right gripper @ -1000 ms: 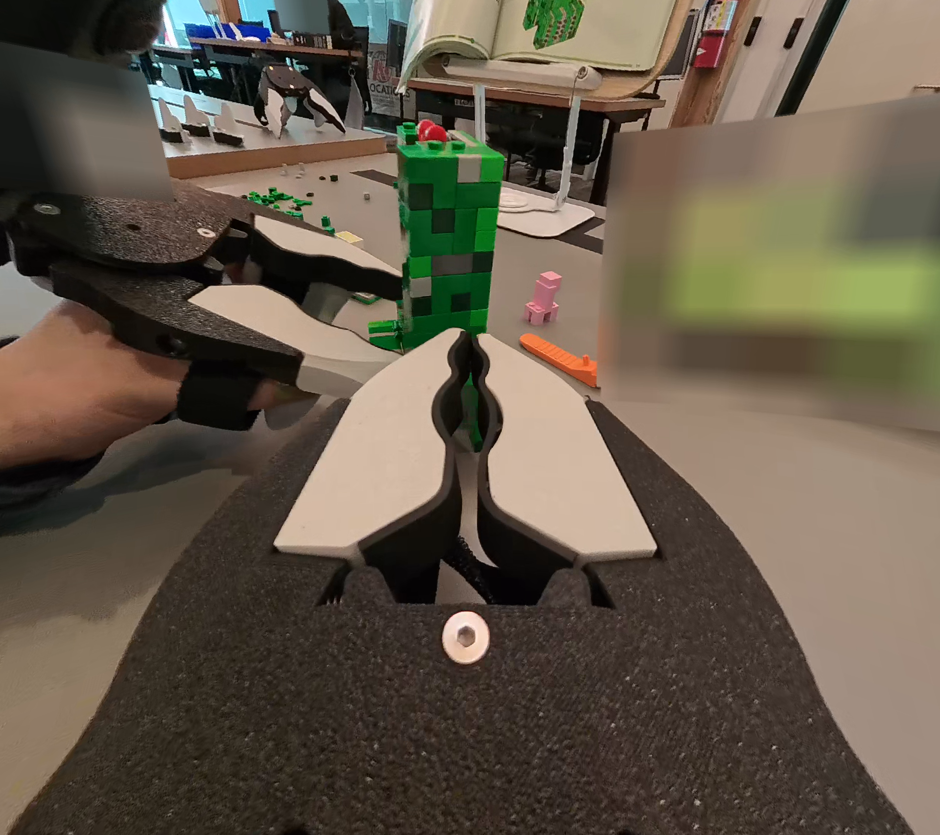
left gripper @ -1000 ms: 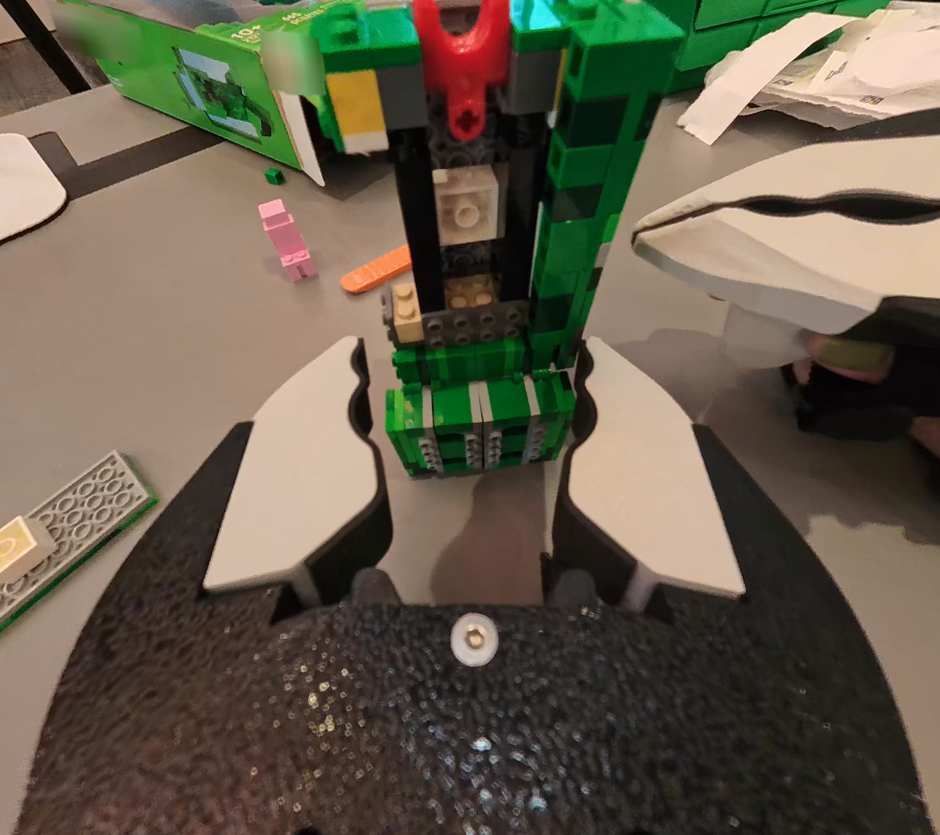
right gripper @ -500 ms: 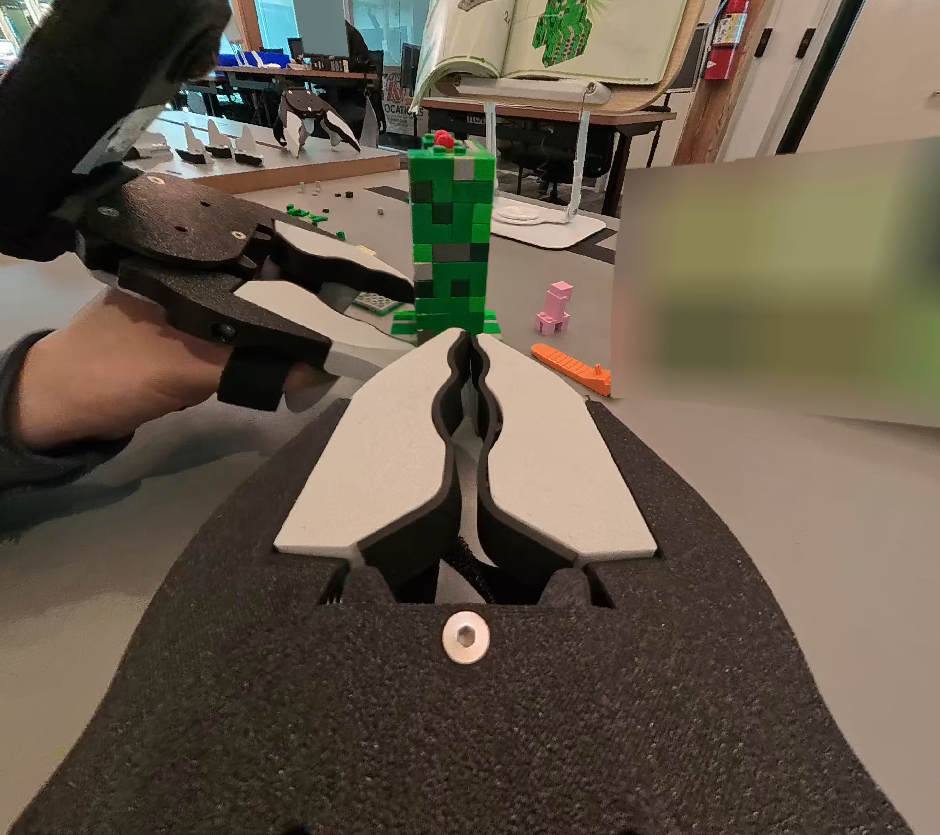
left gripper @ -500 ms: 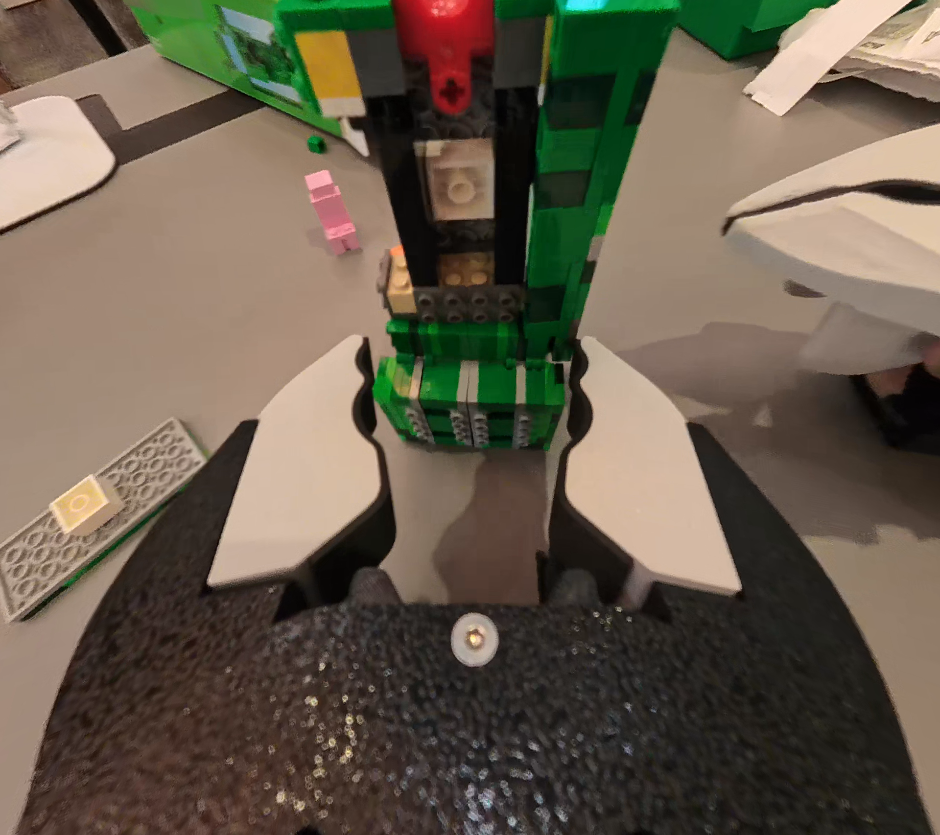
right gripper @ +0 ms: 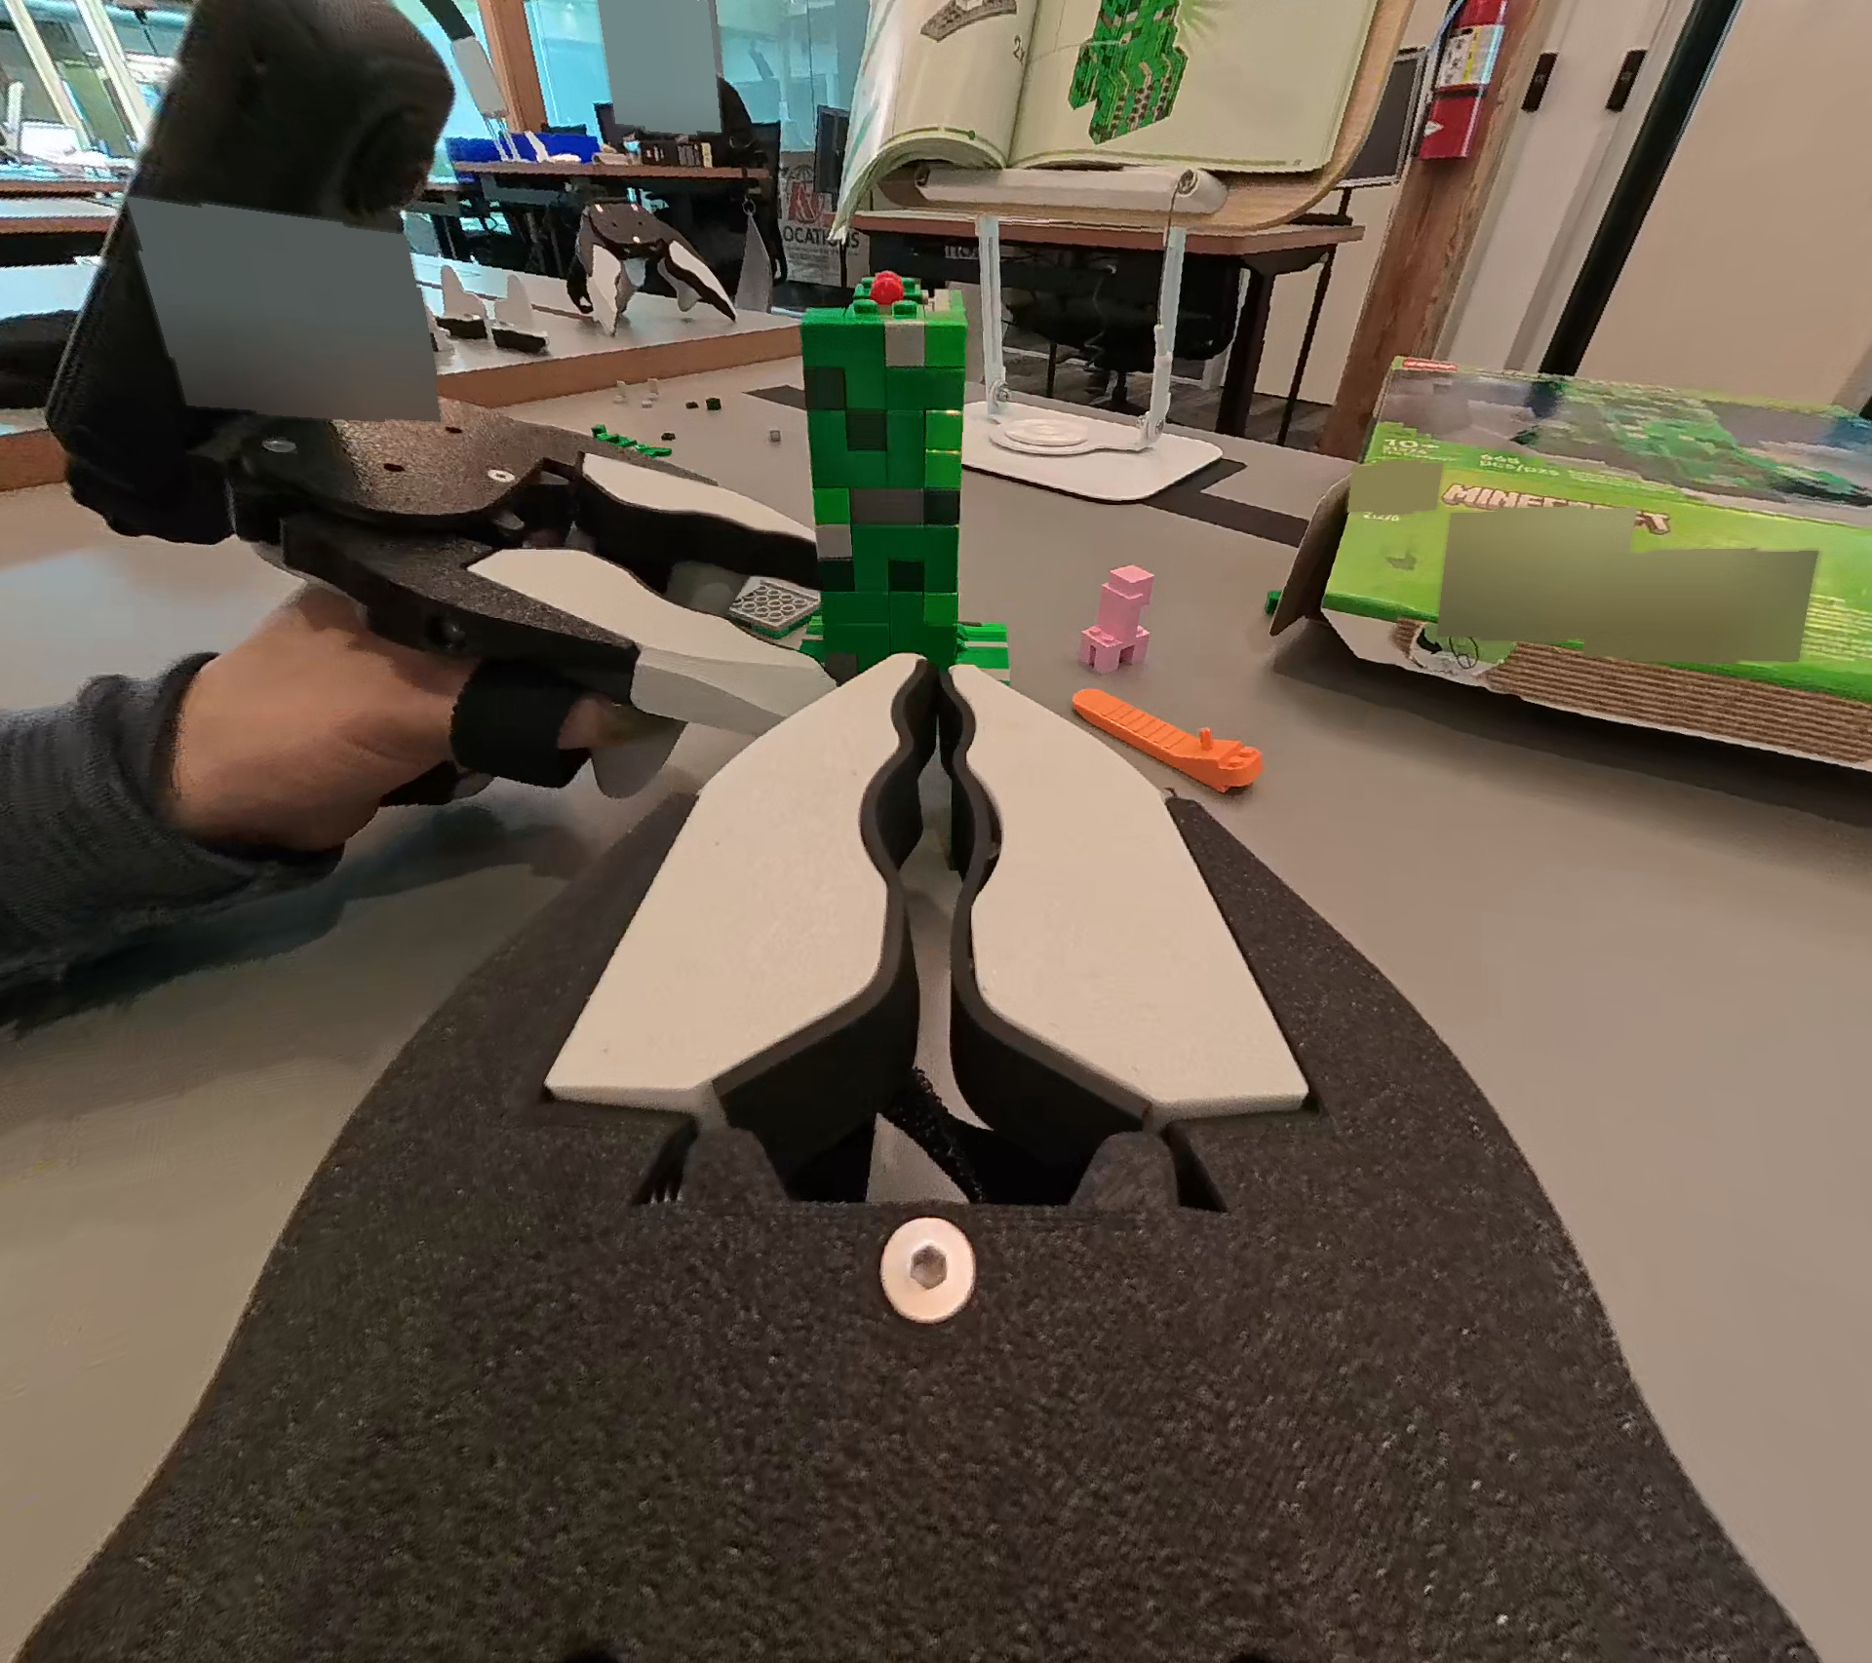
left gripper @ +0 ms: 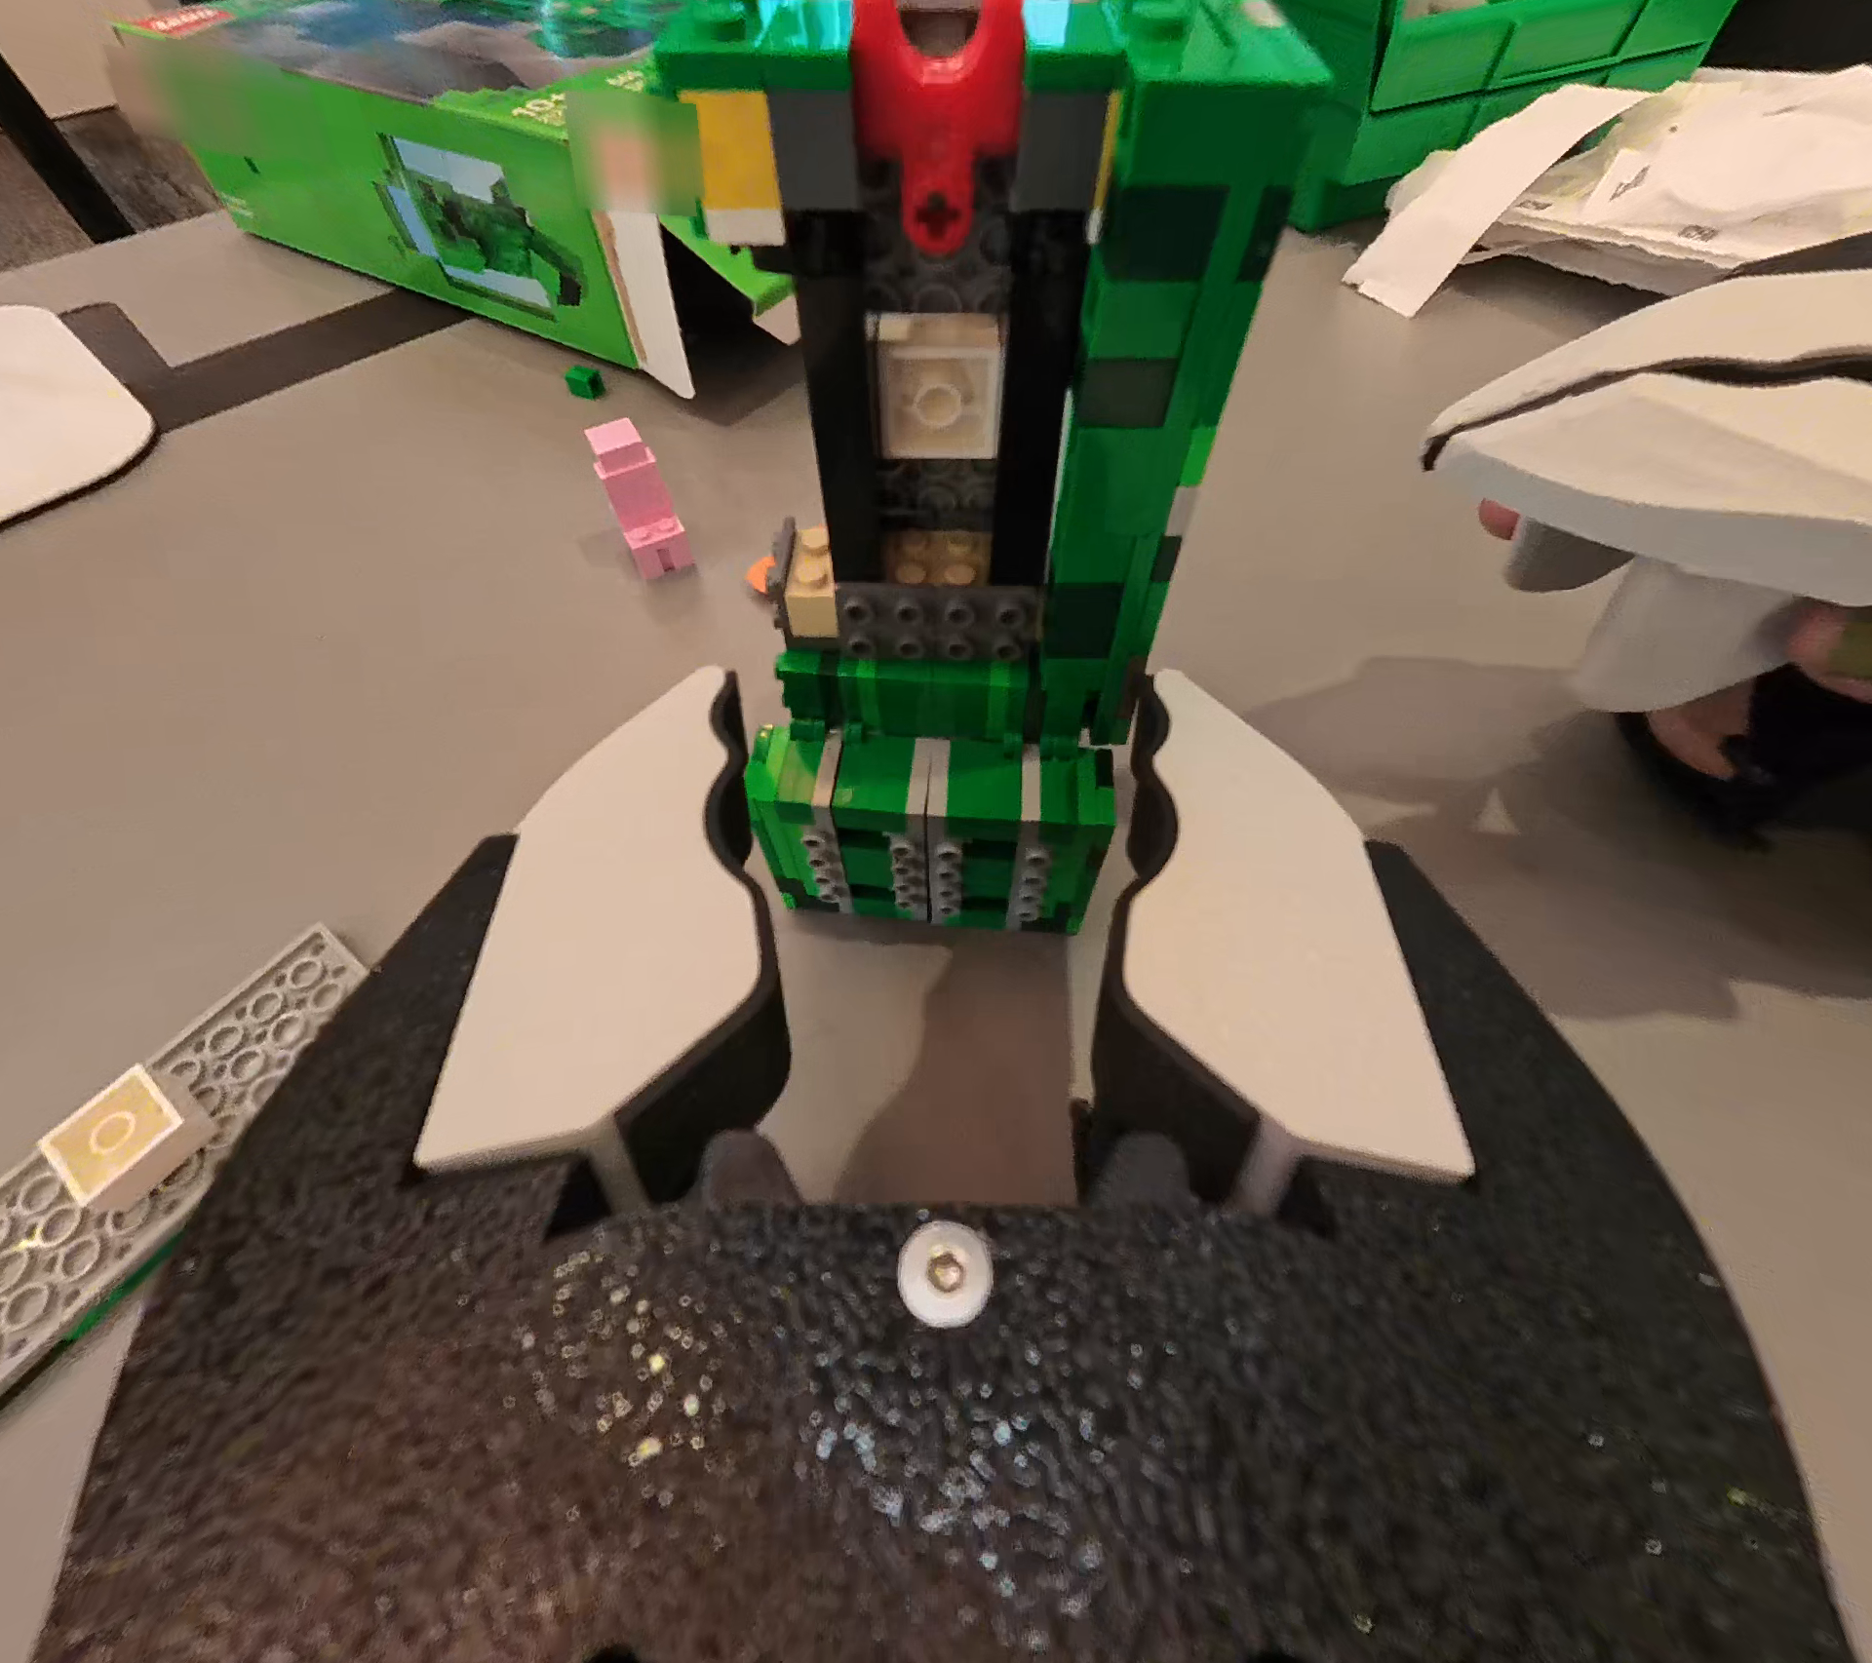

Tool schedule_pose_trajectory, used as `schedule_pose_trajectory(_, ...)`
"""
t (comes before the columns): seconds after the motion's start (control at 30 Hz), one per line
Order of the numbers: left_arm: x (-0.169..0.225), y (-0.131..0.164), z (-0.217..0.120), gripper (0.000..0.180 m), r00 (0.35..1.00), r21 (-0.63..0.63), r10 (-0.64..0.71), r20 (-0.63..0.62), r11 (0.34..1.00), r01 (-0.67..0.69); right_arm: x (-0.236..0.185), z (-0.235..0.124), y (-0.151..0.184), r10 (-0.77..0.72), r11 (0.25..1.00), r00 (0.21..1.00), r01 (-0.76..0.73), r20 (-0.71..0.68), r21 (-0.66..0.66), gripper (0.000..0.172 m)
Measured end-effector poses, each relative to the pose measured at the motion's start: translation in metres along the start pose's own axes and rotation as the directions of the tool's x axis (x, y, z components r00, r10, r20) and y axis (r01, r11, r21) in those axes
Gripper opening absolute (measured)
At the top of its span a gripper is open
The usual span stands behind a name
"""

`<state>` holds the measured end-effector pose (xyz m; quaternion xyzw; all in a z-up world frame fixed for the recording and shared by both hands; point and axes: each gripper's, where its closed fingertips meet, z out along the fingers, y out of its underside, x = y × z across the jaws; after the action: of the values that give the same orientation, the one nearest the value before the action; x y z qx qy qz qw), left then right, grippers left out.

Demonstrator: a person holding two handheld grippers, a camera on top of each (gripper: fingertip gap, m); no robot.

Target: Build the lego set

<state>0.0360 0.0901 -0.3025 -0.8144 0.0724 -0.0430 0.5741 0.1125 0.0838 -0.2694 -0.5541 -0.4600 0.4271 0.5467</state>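
The left gripper (left gripper: pixel 932 764) has its jaws spread wide on either side of the foot of the green brick tower (left gripper: pixel 1145 359), which stands upright on the bench (left gripper: pixel 304 703) (whether the pads press it, I cannot tell). The right gripper (right gripper: pixel 940 683) is clenched on nothing, near the tower; a pink figure (right gripper: pixel 1117 617) and orange tool (right gripper: pixel 1165 738) lie beside.

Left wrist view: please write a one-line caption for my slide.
Left gripper flanks the base of an upright green brick model on a grey table; pink brick figure behind.
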Motion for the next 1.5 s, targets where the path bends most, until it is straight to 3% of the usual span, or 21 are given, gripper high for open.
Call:
schedule_pose_trajectory(0.2, 0.0012, -0.0003, -0.0017, 0.067, 0.999, 0.013, 0.027, -0.020, 1.000, -0.027, 0.0001, -0.0004, -0.0004, 0.008, 1.000, 1.000, -0.008, 0.003, 0.002, 0.000)
schedule_pose_trajectory(0.37, 0.0014, 0.0022, 0.0000, 0.078, 0.997, -0.003, -0.012, -0.071, 1.000, 0.012, -0.0002, -0.0005, -0.0005, 0.011, 1.000, 1.000, -0.011, 0.007, 0.004, 0.000)
schedule_pose_trajectory(0.57, 0.0056, 0.0033, 0.0008, 0.066, 0.992, -0.012, 0.000, -0.126, 1.000, -0.002, -0.0005, -0.0002, -0.0006, 0.014, 1.000, 1.000, -0.014, 0.011, 0.003, 0.000)
schedule_pose_trajectory(1.5, 0.0011, 0.0041, 0.0013, 0.064, 0.993, -0.025, 0.018, -0.114, 0.999, -0.021, -0.0005, -0.0004, -0.0006, 0.027, 1.000, 0.999, -0.027, 0.019, 0.005, 0.000)
